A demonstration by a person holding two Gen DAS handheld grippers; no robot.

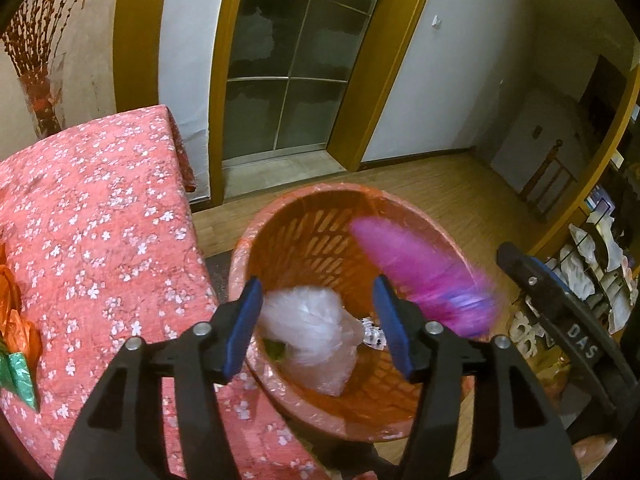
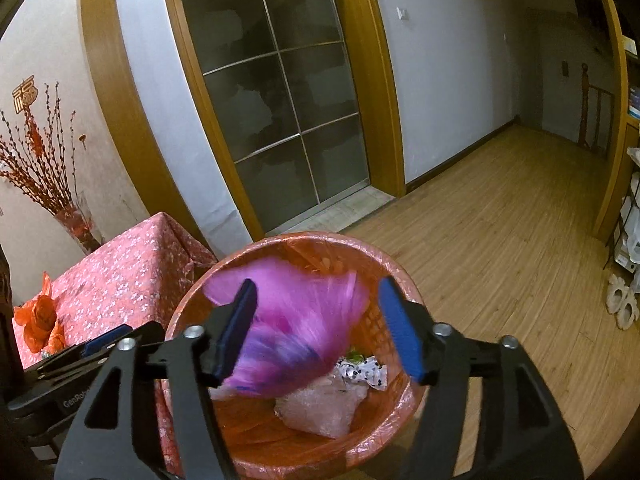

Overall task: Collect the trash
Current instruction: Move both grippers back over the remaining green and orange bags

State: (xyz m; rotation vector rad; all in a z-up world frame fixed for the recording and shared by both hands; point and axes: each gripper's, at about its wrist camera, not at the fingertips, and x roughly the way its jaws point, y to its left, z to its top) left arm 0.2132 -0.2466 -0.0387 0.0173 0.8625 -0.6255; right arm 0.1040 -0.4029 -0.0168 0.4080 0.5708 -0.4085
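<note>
The left gripper [image 1: 318,322] hangs over an orange slotted bin [image 1: 304,236] lined with thin plastic, its blue-padded jaws spread wide with nothing between them. Inside the bin lies a crumpled clear plastic bag [image 1: 310,328], and beside it a small white scrap with dark spots [image 1: 374,334]. A pink-purple bag [image 1: 424,276], smeared by motion blur, sits over the bin's right side. The bin stands on the wooden floor [image 1: 452,192], just beside the right edge of the counter [image 1: 100,216], which wears a red cloth with white blossoms. At the counter's left edge lie an orange bag [image 1: 18,316] and a green foil wrapper [image 1: 18,376]. The right gripper's arm [image 1: 560,312] shows at far right.
</note>
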